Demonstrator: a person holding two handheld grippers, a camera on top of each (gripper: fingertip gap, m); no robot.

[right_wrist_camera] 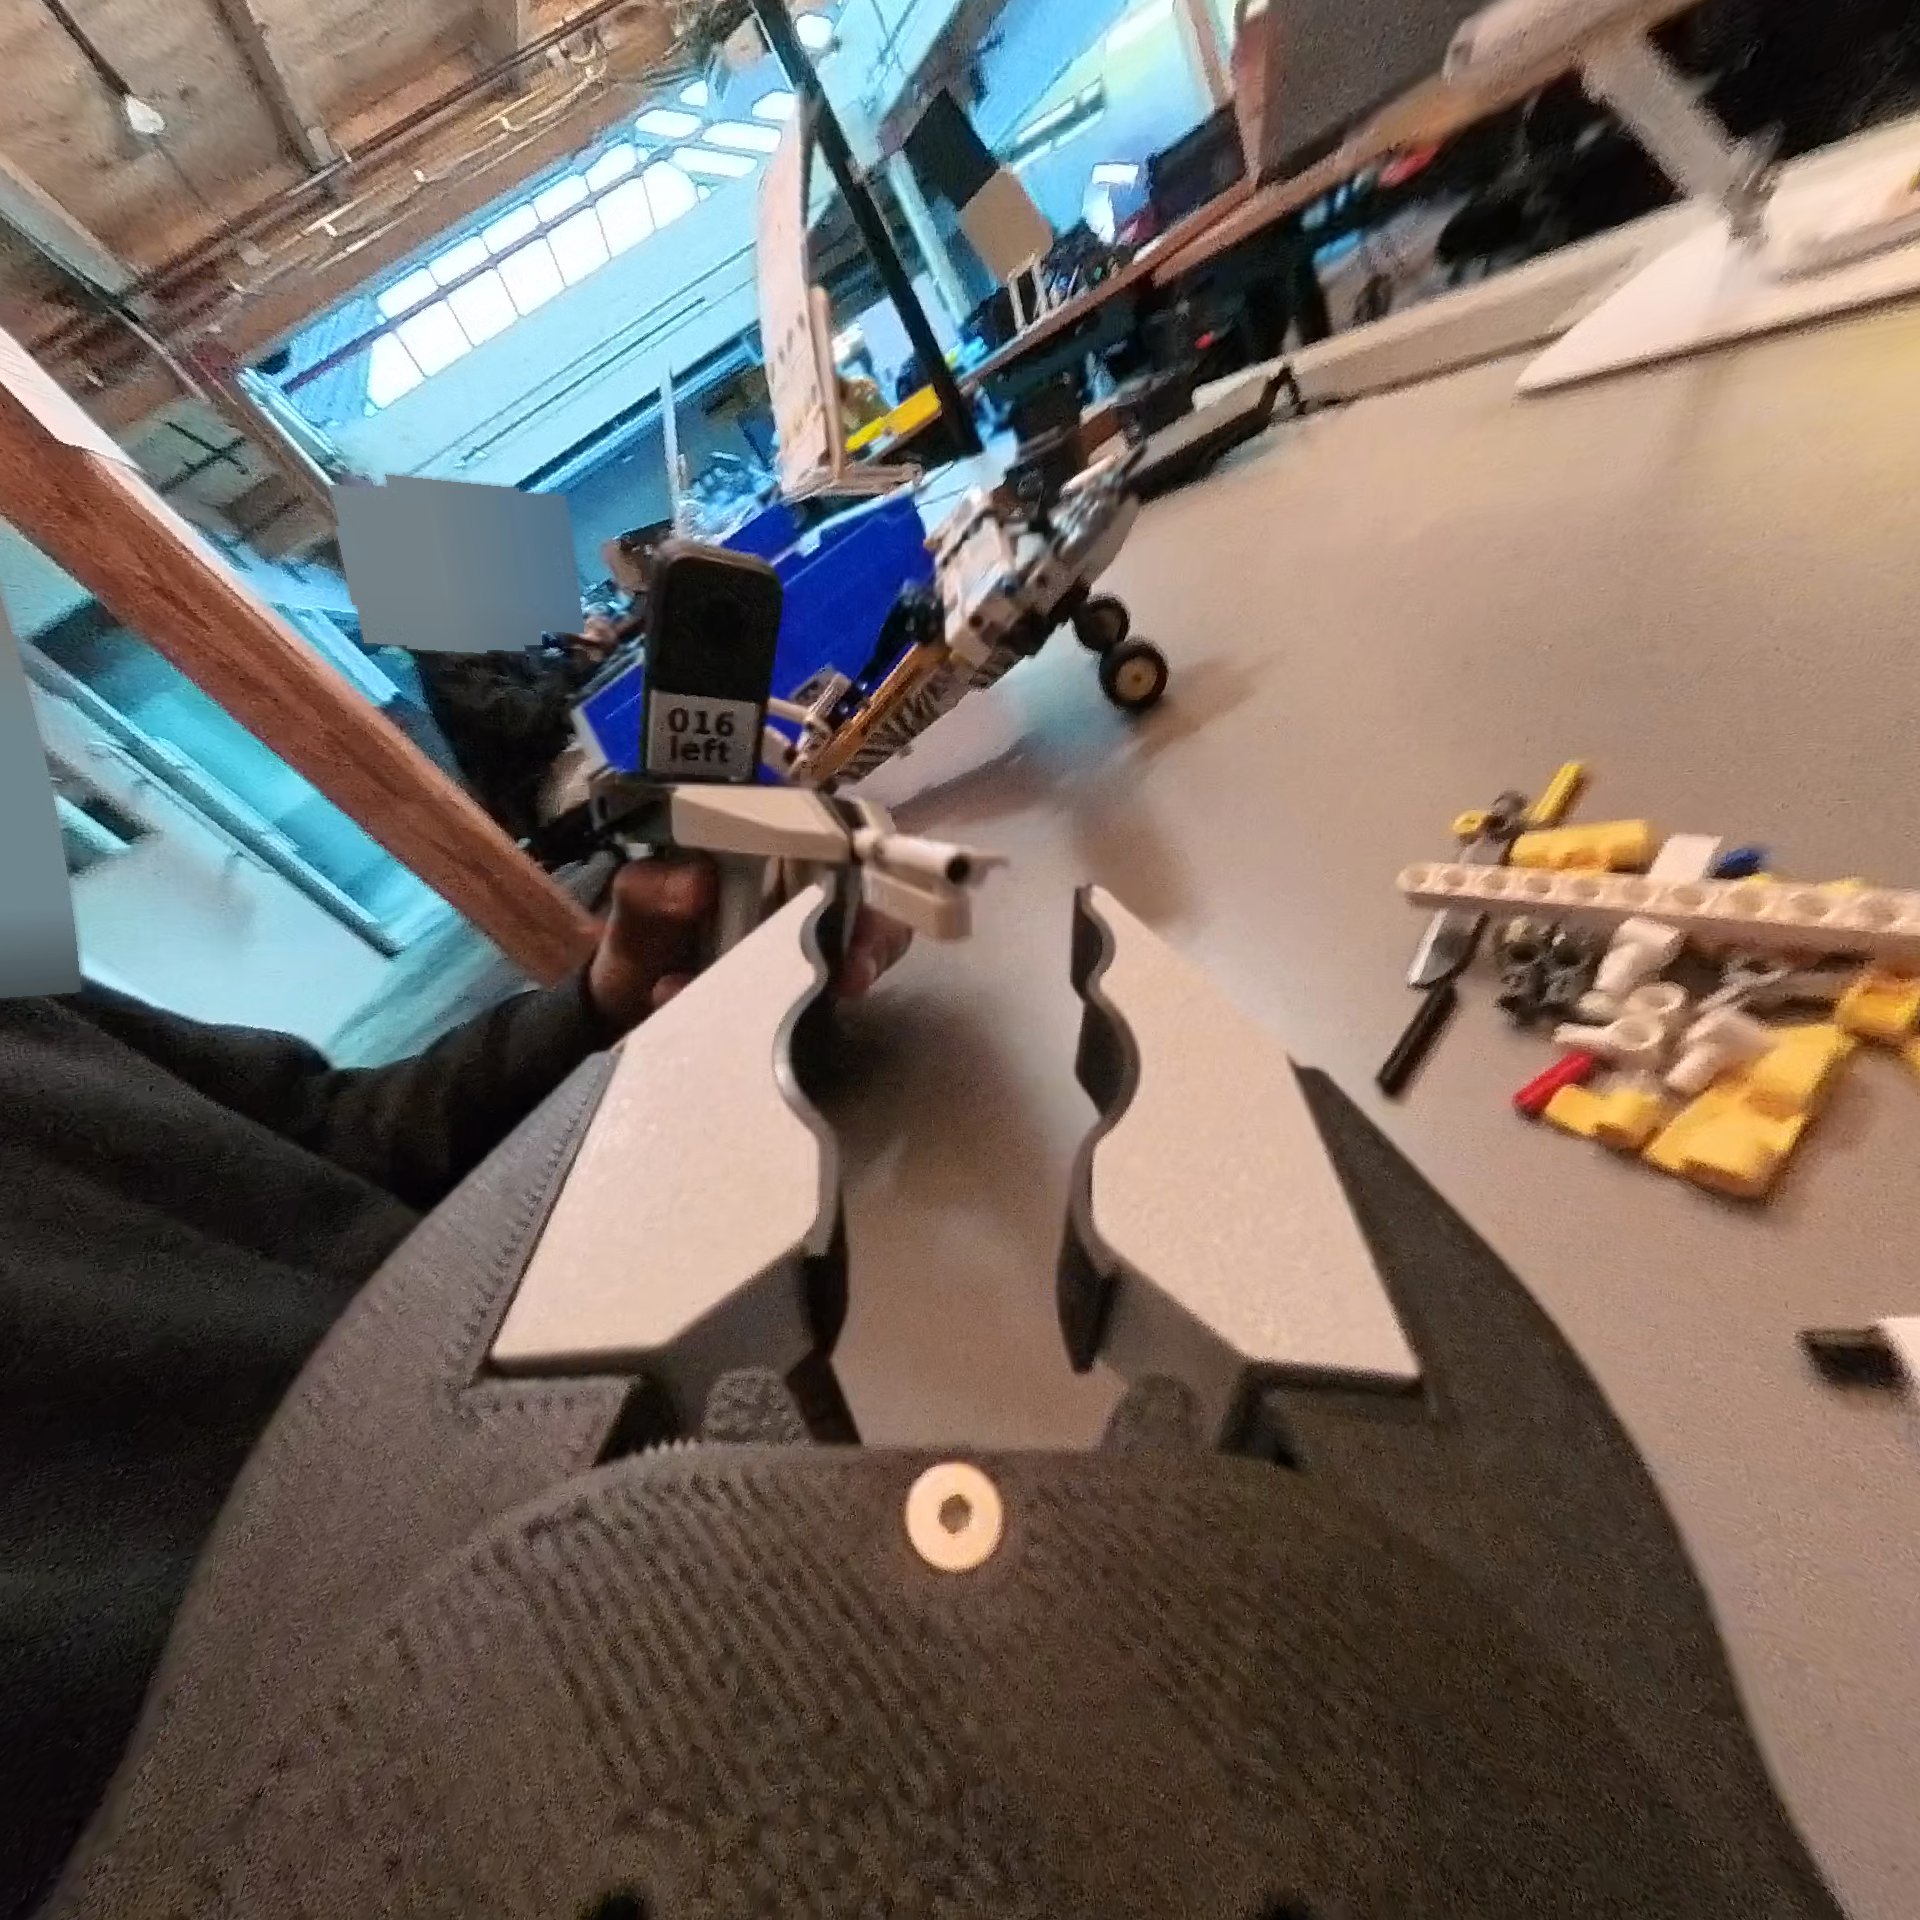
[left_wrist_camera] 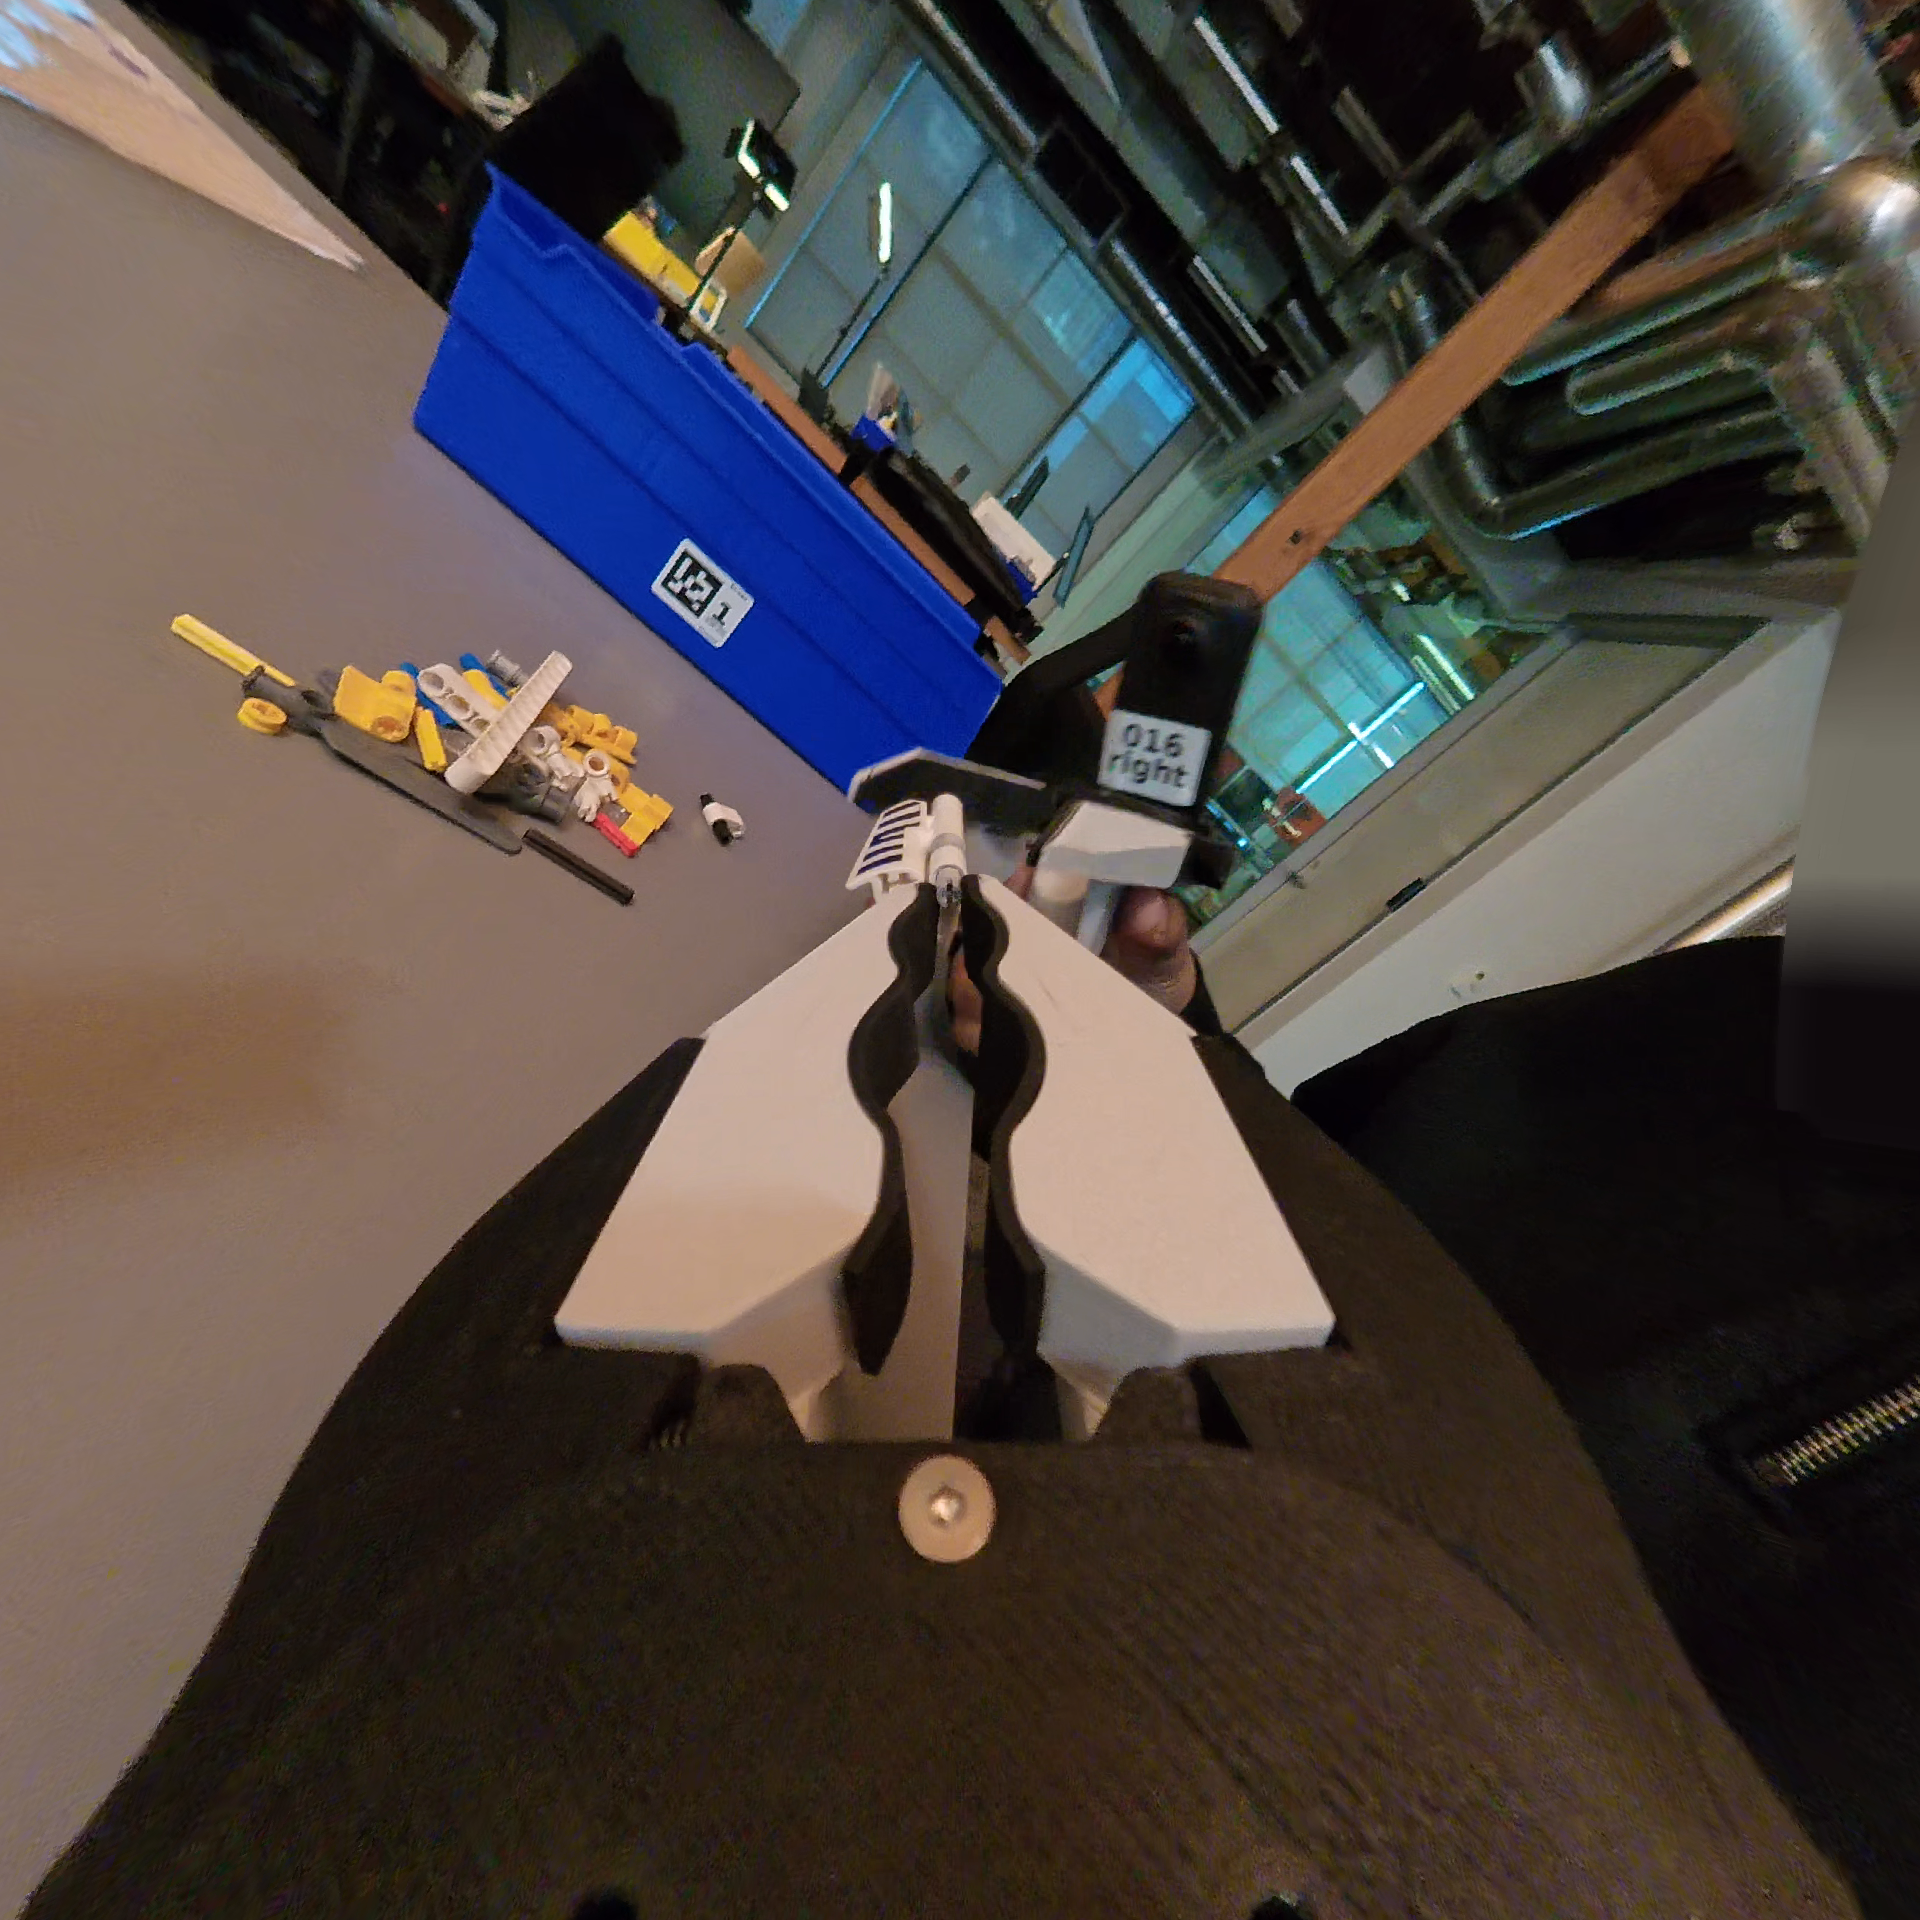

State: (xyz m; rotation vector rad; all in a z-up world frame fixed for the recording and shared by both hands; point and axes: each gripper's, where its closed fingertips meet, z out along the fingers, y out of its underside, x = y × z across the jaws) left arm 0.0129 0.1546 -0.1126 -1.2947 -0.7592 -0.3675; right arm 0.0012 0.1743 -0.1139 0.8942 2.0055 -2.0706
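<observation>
Above the smooth grey table [left_wrist_camera: 260, 987], the left gripper [left_wrist_camera: 951, 891] pinches a small white plastic toy piece [left_wrist_camera: 914, 847] at its wavy black pads, while the right gripper [right_wrist_camera: 951, 904] gapes wide near scattered yellow-and-white bricks [right_wrist_camera: 1662, 997].

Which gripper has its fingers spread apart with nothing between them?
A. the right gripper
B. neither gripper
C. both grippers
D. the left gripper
A: the right gripper shows a wide gap between its fingers with only bare table behind, while the left gripper is closed on a small white piece at its tips.
</observation>
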